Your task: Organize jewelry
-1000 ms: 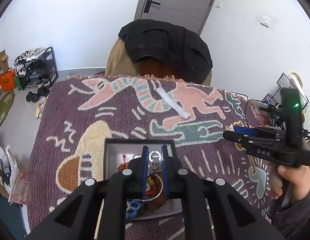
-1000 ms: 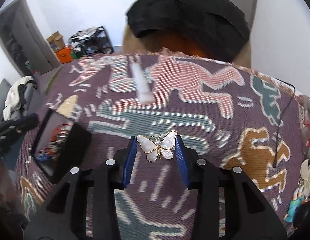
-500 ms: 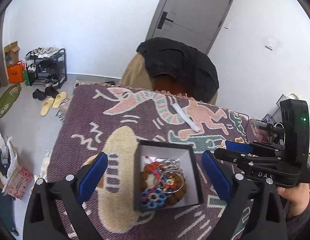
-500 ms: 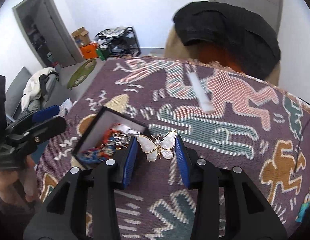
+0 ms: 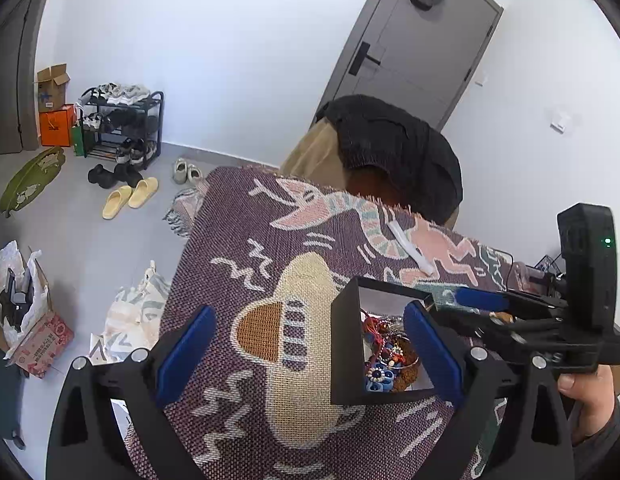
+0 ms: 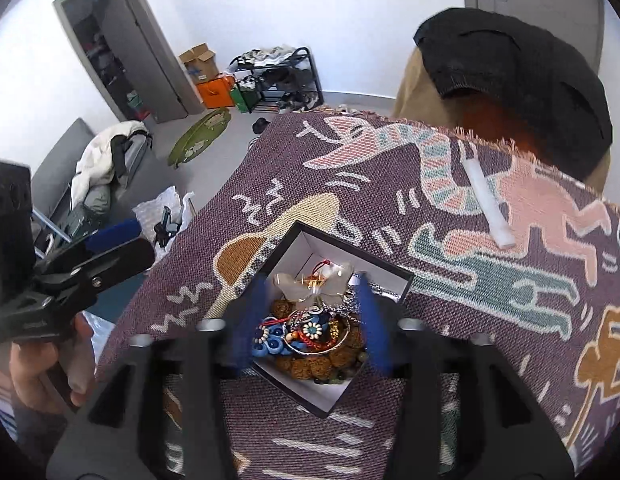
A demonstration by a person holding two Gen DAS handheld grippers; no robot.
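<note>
Right gripper (image 6: 312, 320) jaws spread over box (image 6: 394, 270); butterfly brooch (image 6: 316, 286) between

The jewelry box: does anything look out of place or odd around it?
Yes. A white strip lies loose on the patterned cloth, apart from the box. In the box, the jewelry sits in one tangled heap, butterfly brooch on top.

Coarse woven cloth (image 6: 450, 320) (matt) lies under a matt black box (image 6: 394, 270) of glossy beads (image 6: 310, 330).
</note>
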